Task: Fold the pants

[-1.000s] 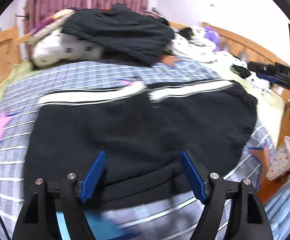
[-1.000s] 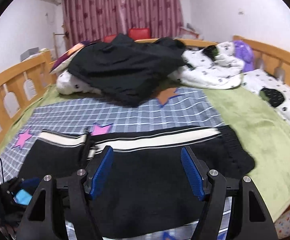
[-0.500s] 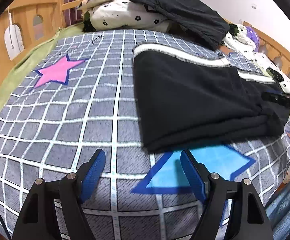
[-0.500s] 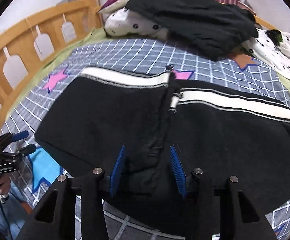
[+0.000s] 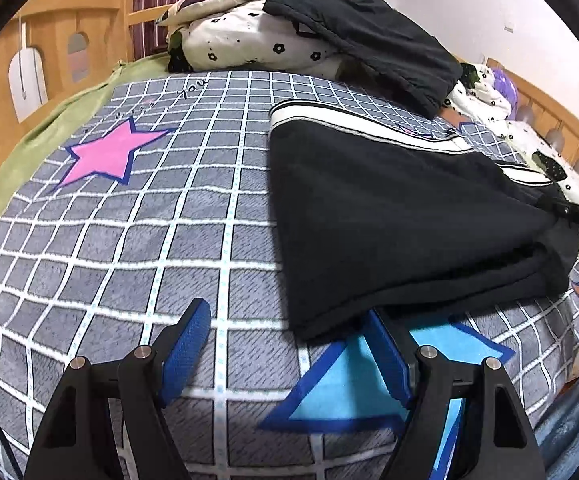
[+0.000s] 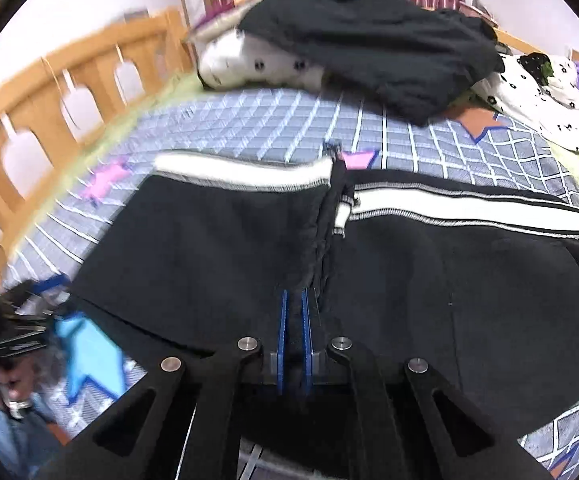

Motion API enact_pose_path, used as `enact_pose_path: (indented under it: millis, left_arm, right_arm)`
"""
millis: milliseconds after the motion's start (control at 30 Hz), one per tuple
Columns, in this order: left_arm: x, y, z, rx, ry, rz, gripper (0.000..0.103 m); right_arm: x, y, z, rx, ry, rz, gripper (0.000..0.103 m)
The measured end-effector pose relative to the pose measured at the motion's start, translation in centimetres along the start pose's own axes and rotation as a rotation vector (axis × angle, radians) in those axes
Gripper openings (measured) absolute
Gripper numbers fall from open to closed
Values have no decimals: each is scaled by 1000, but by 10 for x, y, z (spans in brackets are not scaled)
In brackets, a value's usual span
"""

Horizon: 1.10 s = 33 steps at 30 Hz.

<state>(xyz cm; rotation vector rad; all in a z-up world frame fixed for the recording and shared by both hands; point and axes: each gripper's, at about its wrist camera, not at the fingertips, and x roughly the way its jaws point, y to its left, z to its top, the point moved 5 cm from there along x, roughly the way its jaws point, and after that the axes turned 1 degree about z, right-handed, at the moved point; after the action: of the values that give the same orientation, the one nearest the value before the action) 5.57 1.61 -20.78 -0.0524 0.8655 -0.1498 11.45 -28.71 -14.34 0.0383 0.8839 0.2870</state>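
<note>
Black pants (image 5: 389,216) with a white side stripe lie flat across the checked blanket. My left gripper (image 5: 285,316) is open low over the blanket, and the pants' near corner (image 5: 313,324) sits just inside its right finger (image 5: 385,352). In the right wrist view the pants (image 6: 449,280) fill the middle of the frame. My right gripper (image 6: 294,300) is closing its jaws to a thin slit on the pants' overlapping middle edge (image 6: 309,256). The left gripper (image 6: 9,320) shows blurred at that view's left edge.
A grey checked blanket (image 5: 129,240) with pink and blue stars covers the bed. Pillows and a pile of dark clothes (image 5: 369,40) sit at the far end. A wooden rail (image 6: 49,92) runs along the left side. A person's hand (image 6: 5,384) holds the left gripper.
The left gripper swung from over the pants to their left near corner and dropped lower. The right gripper came down onto the pants' middle and its jaws closed from wide to nearly touching.
</note>
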Motion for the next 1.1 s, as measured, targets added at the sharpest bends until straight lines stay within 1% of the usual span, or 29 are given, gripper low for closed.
enact_pose_path:
  millis: [33, 67, 100, 133, 167, 200, 233, 267, 333, 367, 433, 467, 500, 533, 567, 600, 633, 667, 700, 767, 800, 833, 900, 967, 1000, 1033, 1067, 1100]
  left_arm:
    - [0, 0, -2, -2, 1, -6, 76]
    - [-1, 1, -4, -1, 3, -14, 76]
    - [-2, 1, -6, 5, 3, -20, 76]
    - [-3, 1, -7, 12, -1, -18, 76]
    - [-7, 2, -7, 21, -8, -14, 76]
    - [-11, 2, -7, 28, -21, -10, 76]
    - [-17, 3, -7, 30, -37, -11, 76]
    - [-21, 4, -6, 24, -51, -17, 76]
    - [-25, 5, -2, 11, -67, -26, 76]
    - [-26, 4, 2, 7, -74, -32, 76]
    - [-22, 1, 11, 5, -77, -26, 76]
    - [-20, -1, 16, 6, -74, -11, 76]
    - [-15, -4, 21, 9, -69, 6, 76]
    - [-9, -6, 23, 12, -56, 21, 76]
    - [0, -8, 22, 15, -25, 35, 76]
    - [9, -11, 19, 22, 15, 44, 76]
    - [18, -12, 15, 39, 61, 49, 76]
    - [21, -13, 13, 49, 75, 51, 76]
    - [19, -12, 13, 47, 57, 45, 76]
    - [10, -10, 19, 37, 30, 0, 76]
    - [6, -9, 22, 28, 17, -26, 76]
    - [3, -7, 28, 17, 4, -31, 76]
    - [1, -5, 37, 23, -2, -4, 76]
    - [6, -6, 45, 42, -2, 23, 76]
    - [9, -7, 47, 48, -1, 29, 76]
    - [15, -9, 49, 61, 7, 33, 76]
    - [21, -11, 49, 73, 26, 38, 76]
    - [30, -13, 47, 86, 58, 34, 76]
  right_arm:
    - [-1, -2, -2, 8, 4, 3, 7]
    - [5, -5, -11, 23, 44, 11, 7]
    - [18, -5, -20, 26, 110, 14, 7]
    - [28, -5, -28, 21, 156, 13, 8]
    - [34, -4, -34, 5, 176, -2, 11]
    - [31, -1, -34, -36, 155, -10, 12]
    - [26, 3, -32, -57, 155, -2, 12]
    - [17, 5, -28, -66, 149, 25, 13]
    - [5, 3, -21, -17, 104, 53, 17]
    - [2, 0, -18, 19, 83, 55, 17]
    - [10, 0, -20, 24, 110, 47, 15]
    - [20, 3, -27, 1, 155, 31, 12]
    - [28, 8, -35, -35, 198, 10, 12]
    - [32, 11, -39, -77, 217, -12, 12]
    - [31, 18, -41, -152, 205, -44, 12]
    - [28, 22, -40, -178, 195, -50, 12]
    - [22, 24, -35, -186, 182, -37, 13]
    - [16, 23, -27, -174, 156, -18, 13]
    - [12, 21, -21, -159, 128, -4, 16]
    - [12, 17, -2, -140, 91, 1, 37]
    - [17, 15, 6, -141, 83, -10, 38]
    - [21, 14, 12, -143, 82, -20, 39]
    - [38, 9, 29, -138, 81, -46, 39]
    - [55, 6, 43, -114, 82, -50, 38]
    - [67, 5, 48, -104, 103, -48, 38]
    - [82, 6, 49, -108, 139, -50, 33]
    - [97, 7, 48, -136, 178, -72, 21]
    - [106, 8, 45, -172, 201, -115, 11]
